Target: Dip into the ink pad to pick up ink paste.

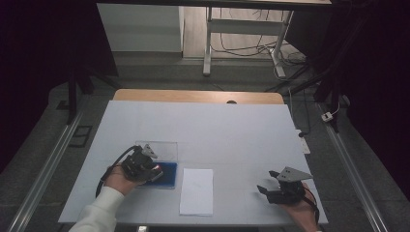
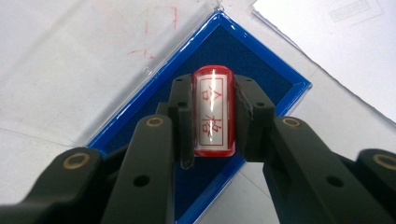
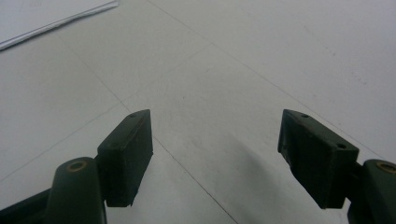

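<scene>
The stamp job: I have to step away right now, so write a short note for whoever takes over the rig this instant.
Left claw: shut on the red stamp, held over the blue ink pad, near the table's left front.
Right claw: open, holding nothing, over bare table at the right front.
White paper: flat between the two claws, just right of the pad.
Done: stamp is gripped.
Left: I cannot tell whether it is inked; no mark is visible on the paper, so stamping it probably remains.
</scene>
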A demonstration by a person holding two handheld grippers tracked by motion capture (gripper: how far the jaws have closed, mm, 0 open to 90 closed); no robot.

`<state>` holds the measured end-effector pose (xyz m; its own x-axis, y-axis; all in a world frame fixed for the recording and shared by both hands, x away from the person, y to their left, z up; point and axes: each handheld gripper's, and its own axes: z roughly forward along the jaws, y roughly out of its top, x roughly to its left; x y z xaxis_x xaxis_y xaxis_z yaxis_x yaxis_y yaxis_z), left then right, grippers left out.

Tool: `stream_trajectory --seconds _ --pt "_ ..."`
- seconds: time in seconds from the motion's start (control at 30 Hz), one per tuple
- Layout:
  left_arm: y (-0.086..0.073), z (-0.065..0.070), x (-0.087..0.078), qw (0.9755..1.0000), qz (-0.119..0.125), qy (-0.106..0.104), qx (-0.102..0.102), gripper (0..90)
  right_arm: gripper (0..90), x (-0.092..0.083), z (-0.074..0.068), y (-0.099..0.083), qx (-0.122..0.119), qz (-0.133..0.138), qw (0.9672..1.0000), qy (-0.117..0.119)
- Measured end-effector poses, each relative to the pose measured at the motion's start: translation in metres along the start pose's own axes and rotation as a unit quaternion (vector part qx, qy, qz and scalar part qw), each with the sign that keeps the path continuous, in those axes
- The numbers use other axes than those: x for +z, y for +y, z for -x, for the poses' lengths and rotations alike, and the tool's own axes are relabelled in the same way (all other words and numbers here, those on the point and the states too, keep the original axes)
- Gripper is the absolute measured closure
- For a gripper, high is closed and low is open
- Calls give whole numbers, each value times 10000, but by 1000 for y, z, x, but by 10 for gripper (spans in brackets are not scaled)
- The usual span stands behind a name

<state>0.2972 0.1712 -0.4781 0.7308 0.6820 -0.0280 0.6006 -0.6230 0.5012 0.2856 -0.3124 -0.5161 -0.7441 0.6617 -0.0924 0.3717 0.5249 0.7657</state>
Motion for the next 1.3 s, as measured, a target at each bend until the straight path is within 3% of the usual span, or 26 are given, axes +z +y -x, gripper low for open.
stream_trajectory --seconds 0.07,0.17,0.33,0.47,0.57,0.83,1.0,1.3 --pt "-1 -2 -4 10000 5 -42 39 708 263 0 0 0 24 42 10000 1" --pt "-2 -1 -16 9991 358 -239 -20 707 263 -1 1 -1 56 14 10000 -51" --pt "6 5 -40 9990 437 -59 117 706 263 0 2 -2 87 22 10000 -18" --pt "8 6 -58 9982 589 72 106 705 263 -1 2 -1 57 28 10000 -26" --pt "8 6 -61 9982 578 105 95 705 263 -1 2 -1 36 -11 10000 -22" --pt "3 0 -36 9993 363 13 -43 704 263 0 1 -1 50 -22 10000 -10" --pt "2 -5 -20 9997 213 61 -129 704 264 0 2 -2 50 -48 10000 -24" --pt "5 -6 -5 9998 65 115 -154 705 264 0 2 -2 69 -38 10000 0"
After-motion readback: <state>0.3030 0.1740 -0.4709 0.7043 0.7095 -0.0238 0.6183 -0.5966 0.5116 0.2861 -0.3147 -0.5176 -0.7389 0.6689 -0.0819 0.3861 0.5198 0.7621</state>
